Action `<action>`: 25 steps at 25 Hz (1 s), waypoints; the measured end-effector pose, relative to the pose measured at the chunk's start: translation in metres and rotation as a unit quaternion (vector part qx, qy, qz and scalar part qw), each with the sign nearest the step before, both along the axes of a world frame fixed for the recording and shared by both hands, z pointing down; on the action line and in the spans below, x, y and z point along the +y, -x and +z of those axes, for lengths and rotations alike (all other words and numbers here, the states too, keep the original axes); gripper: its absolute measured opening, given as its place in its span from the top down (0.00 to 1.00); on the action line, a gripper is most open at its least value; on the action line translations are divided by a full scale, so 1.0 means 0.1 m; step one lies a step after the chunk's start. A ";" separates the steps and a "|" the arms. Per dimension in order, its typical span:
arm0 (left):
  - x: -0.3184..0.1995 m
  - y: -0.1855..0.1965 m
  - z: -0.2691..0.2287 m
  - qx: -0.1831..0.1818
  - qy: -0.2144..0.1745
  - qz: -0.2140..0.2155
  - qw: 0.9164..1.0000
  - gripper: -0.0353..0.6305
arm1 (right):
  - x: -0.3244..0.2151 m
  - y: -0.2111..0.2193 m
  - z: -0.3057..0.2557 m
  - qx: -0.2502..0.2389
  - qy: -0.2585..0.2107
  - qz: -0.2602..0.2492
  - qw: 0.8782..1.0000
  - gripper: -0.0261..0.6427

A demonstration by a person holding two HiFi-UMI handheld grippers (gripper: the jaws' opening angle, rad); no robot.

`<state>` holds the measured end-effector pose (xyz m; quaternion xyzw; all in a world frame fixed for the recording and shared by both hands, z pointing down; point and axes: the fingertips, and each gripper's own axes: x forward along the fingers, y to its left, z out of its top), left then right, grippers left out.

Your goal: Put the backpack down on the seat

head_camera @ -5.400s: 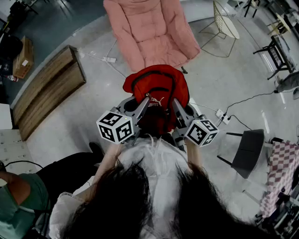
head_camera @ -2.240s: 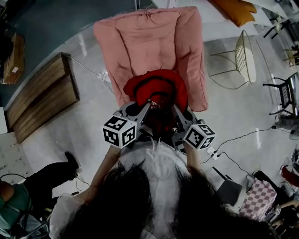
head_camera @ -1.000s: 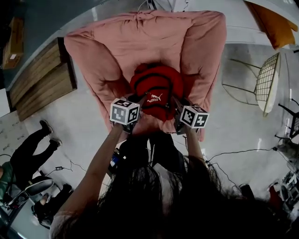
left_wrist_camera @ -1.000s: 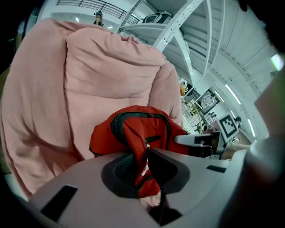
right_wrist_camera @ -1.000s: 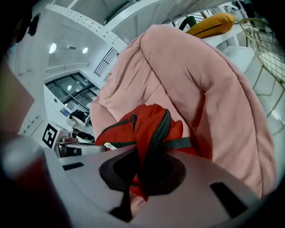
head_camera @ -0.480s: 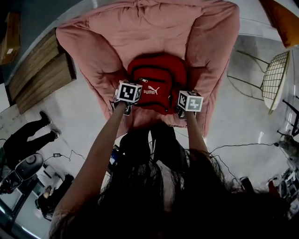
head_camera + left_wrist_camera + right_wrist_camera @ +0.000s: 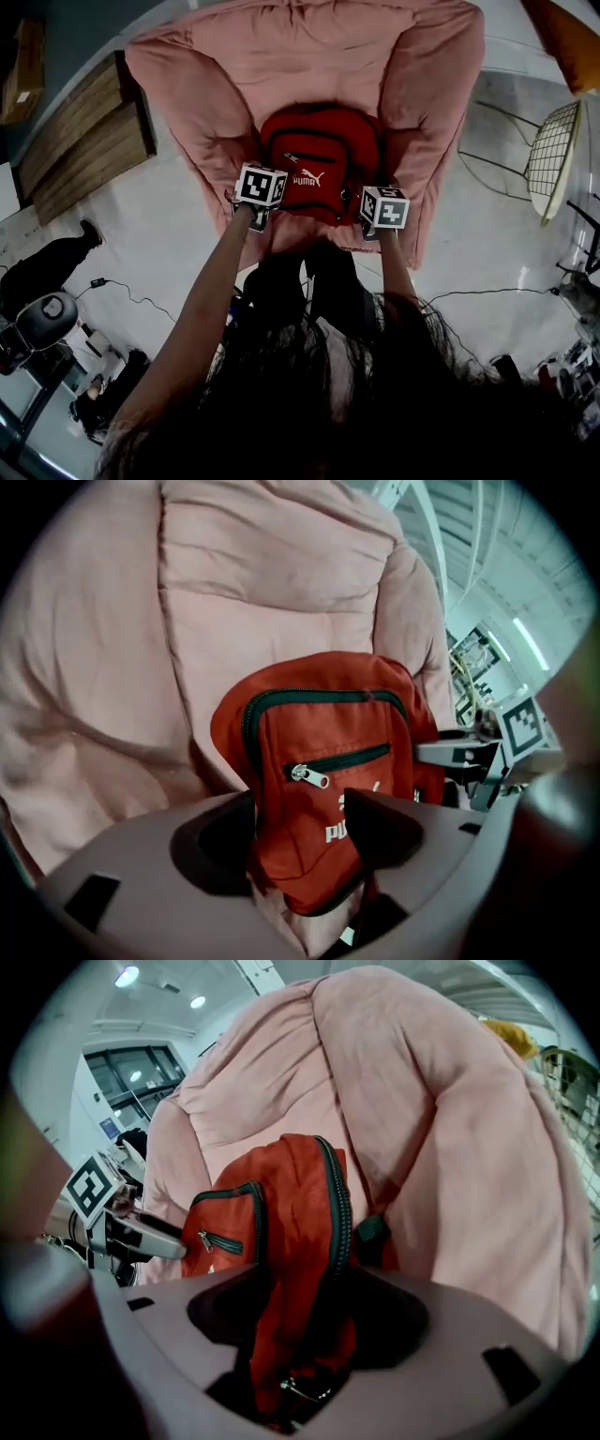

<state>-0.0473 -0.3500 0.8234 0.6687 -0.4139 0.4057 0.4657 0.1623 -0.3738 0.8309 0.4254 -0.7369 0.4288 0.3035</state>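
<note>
Backpack (image 7: 314, 164) sits on the pink armchair (image 7: 281, 56). The left gripper (image 7: 300, 827) and right gripper (image 7: 309, 1321) just popped their jaws wide, red fabric loose between both.

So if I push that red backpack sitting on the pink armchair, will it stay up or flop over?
Probably floppy: the red backpack is soft fabric, creased and sagging at its lower corner. It seems to lean on the padded back of the pink armchair, so a sideways push would likely slump it rather than slide it.
</note>
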 end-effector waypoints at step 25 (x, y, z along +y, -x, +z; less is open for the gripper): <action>0.73 -0.04 -2.99 0.243 -0.291 -0.036 0.925 0.51 | 0.79 0.17 -2.99 -0.086 -0.260 0.088 0.958 0.66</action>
